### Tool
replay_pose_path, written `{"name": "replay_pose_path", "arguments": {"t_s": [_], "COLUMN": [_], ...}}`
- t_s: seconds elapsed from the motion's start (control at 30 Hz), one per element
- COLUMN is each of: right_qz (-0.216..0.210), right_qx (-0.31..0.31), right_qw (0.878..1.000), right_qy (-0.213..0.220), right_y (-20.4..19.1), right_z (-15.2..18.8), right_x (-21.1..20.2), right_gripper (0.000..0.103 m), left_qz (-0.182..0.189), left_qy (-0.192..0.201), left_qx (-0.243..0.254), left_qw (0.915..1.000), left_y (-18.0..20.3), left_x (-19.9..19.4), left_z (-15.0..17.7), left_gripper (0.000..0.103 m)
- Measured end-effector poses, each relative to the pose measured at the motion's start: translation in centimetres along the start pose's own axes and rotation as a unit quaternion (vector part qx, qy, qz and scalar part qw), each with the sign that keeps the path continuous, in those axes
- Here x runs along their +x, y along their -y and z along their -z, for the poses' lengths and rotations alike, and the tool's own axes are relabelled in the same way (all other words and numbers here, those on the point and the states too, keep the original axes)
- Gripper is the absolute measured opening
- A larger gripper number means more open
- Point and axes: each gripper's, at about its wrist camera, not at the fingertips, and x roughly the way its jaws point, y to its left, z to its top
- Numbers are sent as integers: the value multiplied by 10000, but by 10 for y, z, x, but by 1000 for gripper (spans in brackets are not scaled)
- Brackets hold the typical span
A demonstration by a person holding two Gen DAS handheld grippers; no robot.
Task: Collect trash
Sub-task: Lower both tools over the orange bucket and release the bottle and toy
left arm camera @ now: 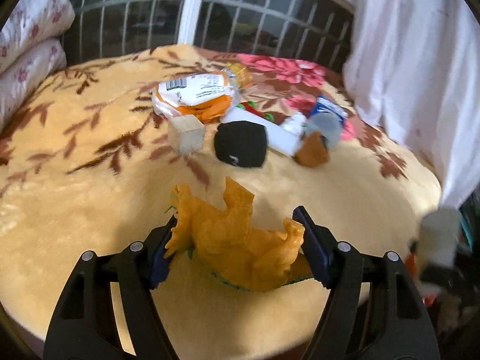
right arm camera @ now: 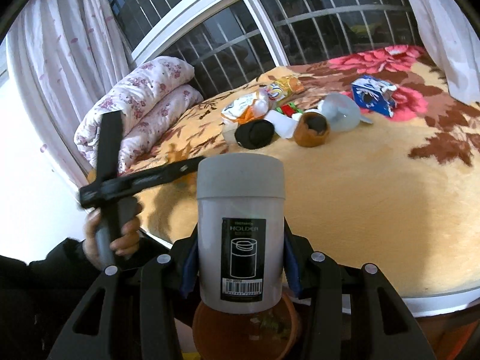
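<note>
My left gripper (left arm camera: 237,222) is shut on a crumpled orange wrapper (left arm camera: 240,240) just above the yellow flowered bed blanket (left arm camera: 90,210). My right gripper (right arm camera: 240,267) is shut on a grey cylindrical holder canister (right arm camera: 240,225) with a black label, held upright over an orange bin (right arm camera: 246,330) below the bed's edge. The pile of trash on the bed holds a white and orange snack bag (left arm camera: 195,93), a wooden block (left arm camera: 187,135), a black ball (left arm camera: 241,144), a white carton (left arm camera: 270,129), a brown cup (left arm camera: 312,150) and a blue box (left arm camera: 327,111). The left gripper also shows at the left of the right wrist view (right arm camera: 168,174).
A folded flowered quilt (right arm camera: 135,105) lies at the bed's left end. White curtains (left arm camera: 414,75) hang at the right. A barred window (left arm camera: 240,15) runs behind the bed. A clear plastic lid (right arm camera: 342,114) lies by the blue box (right arm camera: 372,96).
</note>
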Motion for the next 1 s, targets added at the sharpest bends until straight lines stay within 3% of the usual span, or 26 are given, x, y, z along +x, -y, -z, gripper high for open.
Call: {"name": "replay_pose_path", "arguments": {"t_s": [0.3, 0.5, 0.8, 1.0], "right_qz": [468, 617, 1052, 1224], "right_qx": [-290, -392, -74, 128], "right_qw": [9985, 9967, 9870, 9789], "right_qy": [10, -344, -1214, -1631], "right_y": [-45, -62, -56, -43], "right_z": [18, 46, 101, 122], "right_x": [13, 15, 42, 71], "right_gripper": [46, 46, 46, 46], "left_qz": [86, 132, 3, -20], "left_qy": [92, -123, -853, -1295], "left_qx": [508, 830, 1274, 1291], "left_qw": [9986, 9964, 9882, 9831], "left_y": [12, 18, 14, 5], "left_x": [-61, -78, -48, -18], "left_z": [55, 99, 171, 189], "left_gripper": [70, 70, 70, 70]}}
